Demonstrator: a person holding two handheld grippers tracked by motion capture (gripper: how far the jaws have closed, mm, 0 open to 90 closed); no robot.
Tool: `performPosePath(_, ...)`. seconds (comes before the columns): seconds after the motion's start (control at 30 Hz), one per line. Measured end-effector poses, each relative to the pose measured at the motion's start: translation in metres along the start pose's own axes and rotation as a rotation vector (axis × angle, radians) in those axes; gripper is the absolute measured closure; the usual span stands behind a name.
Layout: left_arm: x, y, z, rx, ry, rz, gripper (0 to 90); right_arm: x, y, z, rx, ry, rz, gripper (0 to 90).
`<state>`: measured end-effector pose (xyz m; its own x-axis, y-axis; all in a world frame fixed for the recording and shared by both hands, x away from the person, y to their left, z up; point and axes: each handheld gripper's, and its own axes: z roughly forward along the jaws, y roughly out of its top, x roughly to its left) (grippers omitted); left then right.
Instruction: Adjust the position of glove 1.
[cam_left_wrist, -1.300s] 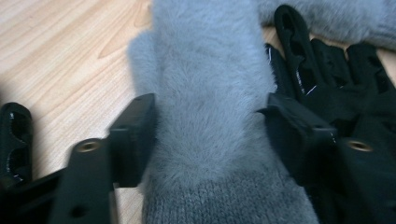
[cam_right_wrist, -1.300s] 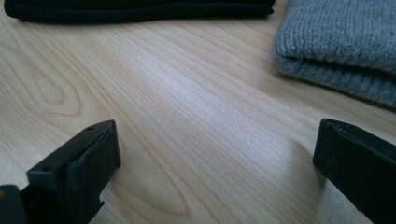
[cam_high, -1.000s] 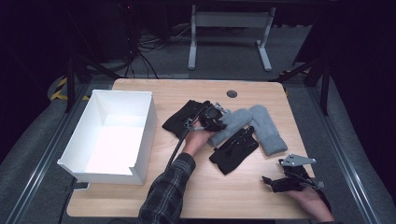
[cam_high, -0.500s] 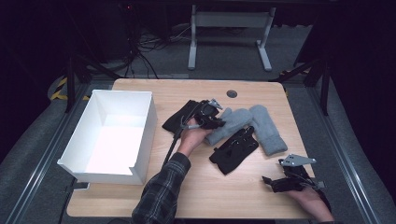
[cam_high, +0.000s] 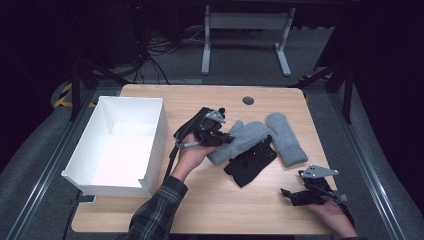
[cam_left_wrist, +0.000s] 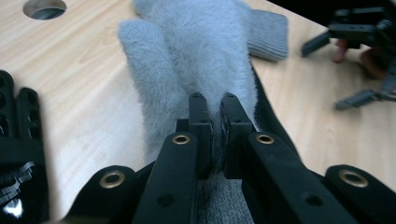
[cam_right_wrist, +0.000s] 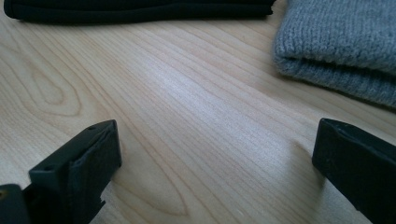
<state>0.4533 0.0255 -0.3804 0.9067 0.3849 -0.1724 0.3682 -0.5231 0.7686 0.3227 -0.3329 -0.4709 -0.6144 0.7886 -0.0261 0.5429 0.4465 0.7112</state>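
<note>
Pick-up step under way: left hand-held gripper (cam_high: 226, 139) is clamped on the fuzzy grey wool mitten (cam_left_wrist: 187, 56) at its cuff end, jaws pinched nearly together w/ fabric between them. The mitten sits mid-surface, lying partly over a black glove (cam_high: 248, 162); its twin grey mitten (cam_high: 286, 137) lies toward the right edge. Next, I'd say: lift it clear and carry it left to the white open box (cam_high: 155, 125) at the left edge. Right hand-held gripper (cam_high: 290, 196) rests near the front-right corner, jaws wide apart, holding nothing.

Bright lit table (cam_high: 210, 205), dark surroundings, close foreground softly blurred
</note>
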Motion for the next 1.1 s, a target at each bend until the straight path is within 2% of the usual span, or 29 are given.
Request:
performPosePath(0.1,-0.008,-0.007,-0.007,0.001,-0.002,0.003,86.0,0.0,0.0,0.0,-0.001,-0.001,0.0,1.5)
performPosePath(0.17,-0.02,-0.016,-0.013,-0.012,-0.015,0.013,86.1,0.0,0.0,0.0,-0.001,-0.001,0.001,1.5)
performPosePath(0.33,-0.037,-0.024,-0.016,-0.023,-0.034,0.023,86.1,0.0,0.0,0.0,-0.003,-0.004,0.0,2.0)
performPosePath(0.43,-0.053,-0.028,-0.014,-0.022,-0.057,0.032,86.2,-0.001,0.0,0.0,-0.006,-0.006,0.001,2.8)
performPosePath(0.53,-0.06,-0.03,-0.011,-0.02,-0.067,0.041,86.2,-0.001,0.0,0.0,-0.007,-0.006,-0.001,3.1)
performPosePath(0.67,-0.074,-0.038,-0.001,-0.01,-0.104,0.043,86.3,-0.002,0.0,0.0,-0.007,-0.005,-0.001,3.3)
performPosePath(0.8,-0.081,-0.043,0.012,0.02,-0.125,0.053,86.4,-0.002,0.0,0.0,-0.007,-0.004,0.001,3.9)
performPosePath(0.87,-0.084,-0.049,0.023,0.055,-0.134,0.055,86.4,-0.002,0.0,-0.001,-0.007,-0.006,0.0,4.0)
performPosePath(0.97,-0.083,-0.055,0.034,0.096,-0.115,0.054,86.4,-0.002,0.0,-0.001,-0.007,-0.006,0.0,4.0)
performPosePath(1.03,-0.081,-0.058,0.039,0.115,-0.088,0.056,86.4,-0.002,0.0,-0.001,-0.007,-0.006,0.0,4.0)
performPosePath(1.1,-0.078,-0.06,0.04,0.115,-0.068,0.046,86.4,-0.002,0.0,-0.001,-0.007,-0.006,0.0,4.0)
